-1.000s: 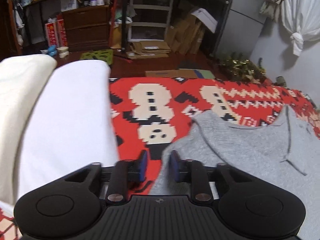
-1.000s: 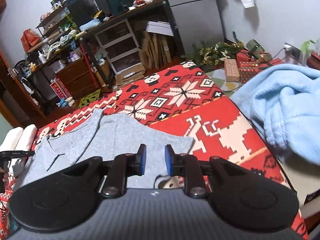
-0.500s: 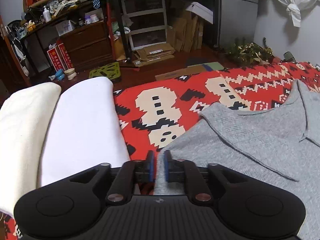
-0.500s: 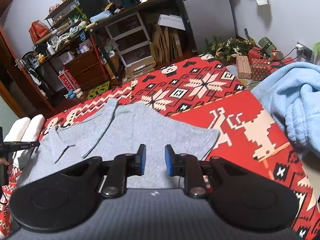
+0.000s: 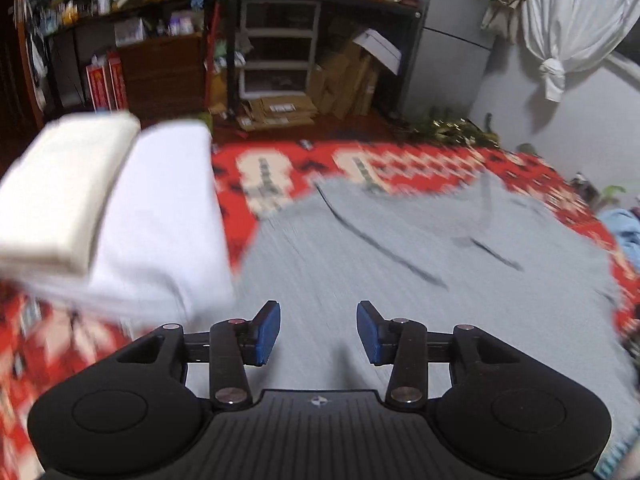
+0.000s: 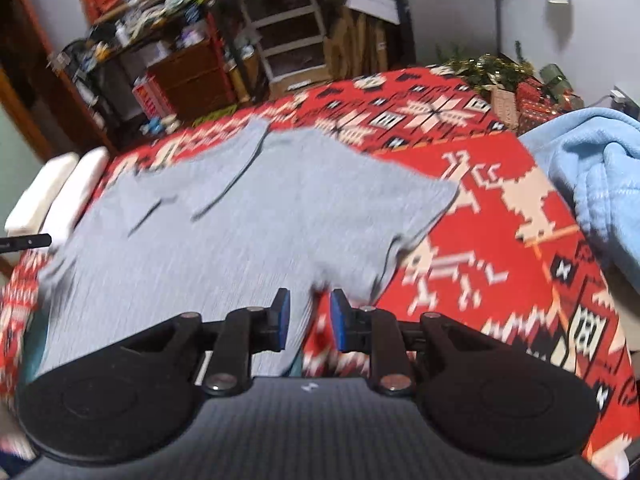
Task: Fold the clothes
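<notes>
From the left wrist, the left tongs [image 5: 318, 332] gape wide and empty over the grey shirt [image 5: 400, 280], spread ahead on the red blanket [image 5: 280, 168]

From the right wrist, the right tongs [image 6: 307, 318] stand narrowly apart, empty, at the shirt's near sleeve edge, so nearer

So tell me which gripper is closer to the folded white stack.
Left. The left gripper hovers over the grey shirt right beside the folded white stack; the right gripper is at the shirt's opposite edge, far from it.
</notes>
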Motion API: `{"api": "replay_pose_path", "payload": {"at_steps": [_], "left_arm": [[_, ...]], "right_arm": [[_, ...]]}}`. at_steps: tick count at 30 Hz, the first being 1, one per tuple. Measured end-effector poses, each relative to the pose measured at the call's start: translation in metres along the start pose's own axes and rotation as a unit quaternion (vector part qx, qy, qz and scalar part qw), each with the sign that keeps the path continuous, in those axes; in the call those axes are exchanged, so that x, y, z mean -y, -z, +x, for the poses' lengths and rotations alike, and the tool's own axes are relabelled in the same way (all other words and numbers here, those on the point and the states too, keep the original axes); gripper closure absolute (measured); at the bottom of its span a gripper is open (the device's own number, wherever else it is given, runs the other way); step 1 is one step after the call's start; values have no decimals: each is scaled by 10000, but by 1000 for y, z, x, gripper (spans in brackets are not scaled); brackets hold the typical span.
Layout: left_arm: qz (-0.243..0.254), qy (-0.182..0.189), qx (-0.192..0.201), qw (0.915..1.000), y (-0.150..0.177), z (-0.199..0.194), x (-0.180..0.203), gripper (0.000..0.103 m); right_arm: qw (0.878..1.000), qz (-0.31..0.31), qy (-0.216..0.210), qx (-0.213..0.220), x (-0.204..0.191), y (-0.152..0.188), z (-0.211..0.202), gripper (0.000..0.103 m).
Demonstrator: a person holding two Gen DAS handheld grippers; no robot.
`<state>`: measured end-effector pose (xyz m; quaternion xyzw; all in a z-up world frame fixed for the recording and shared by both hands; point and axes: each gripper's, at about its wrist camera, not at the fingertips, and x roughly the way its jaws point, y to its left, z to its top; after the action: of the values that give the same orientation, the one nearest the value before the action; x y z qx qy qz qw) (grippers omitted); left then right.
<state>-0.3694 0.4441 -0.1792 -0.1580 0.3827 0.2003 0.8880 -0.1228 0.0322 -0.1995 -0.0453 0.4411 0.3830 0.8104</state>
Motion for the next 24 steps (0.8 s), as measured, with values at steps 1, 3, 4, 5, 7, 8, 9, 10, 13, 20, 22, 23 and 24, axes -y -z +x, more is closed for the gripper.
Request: {"api": "replay_pose_path", "payload": {"at_steps": [1,3,4,5,7,8,9,10,13,20,22,23,24], "left_arm": [[-75,96,-97,9999,11,-6,4,62],[-229,226,-257,9992,30,-14,9,62],[-293,273,-338,9986,40,-19,12,63],[-331,302,-412,9981,50,-23,15,63],[-388,349,-561,9971,68,-31,23,63],[-369,343,-639,9967,76,-34,26,63],[-360,291,-712,9964,83,-36,30,63],[-341,233,-792,9960,89,-38,34,63],[-282,165,-902,9954,108,-44,43,63],[-45,8,-928,9957,126,-47,61,65],[45,-123,-918,9957,126,-46,65,99],[52,-121,-916,9957,126,-46,66,99],[60,-120,-914,9957,127,-45,67,100]], "right_arm": [[10000,-58,-23,-56,-3,6,-3,79],[9997,-157,-82,-186,-10,18,-7,79],[9993,-220,-115,-263,-15,25,-10,79],[9990,-277,-142,-333,-18,32,-12,79],[9980,-374,-184,-471,-25,46,-16,79],[9977,-410,-188,-514,-28,52,-18,79],[9974,-430,-174,-551,-30,58,-20,79],[9971,-446,-155,-589,-32,63,-21,79],[9968,-505,-70,-611,-37,75,-26,79],[9961,-720,157,-487,-44,88,-27,92],[9955,-797,238,-460,-44,89,-27,101],[9956,-791,240,-452,-44,89,-27,102],[9955,-778,296,-454,-43,88,-28,103]]}}
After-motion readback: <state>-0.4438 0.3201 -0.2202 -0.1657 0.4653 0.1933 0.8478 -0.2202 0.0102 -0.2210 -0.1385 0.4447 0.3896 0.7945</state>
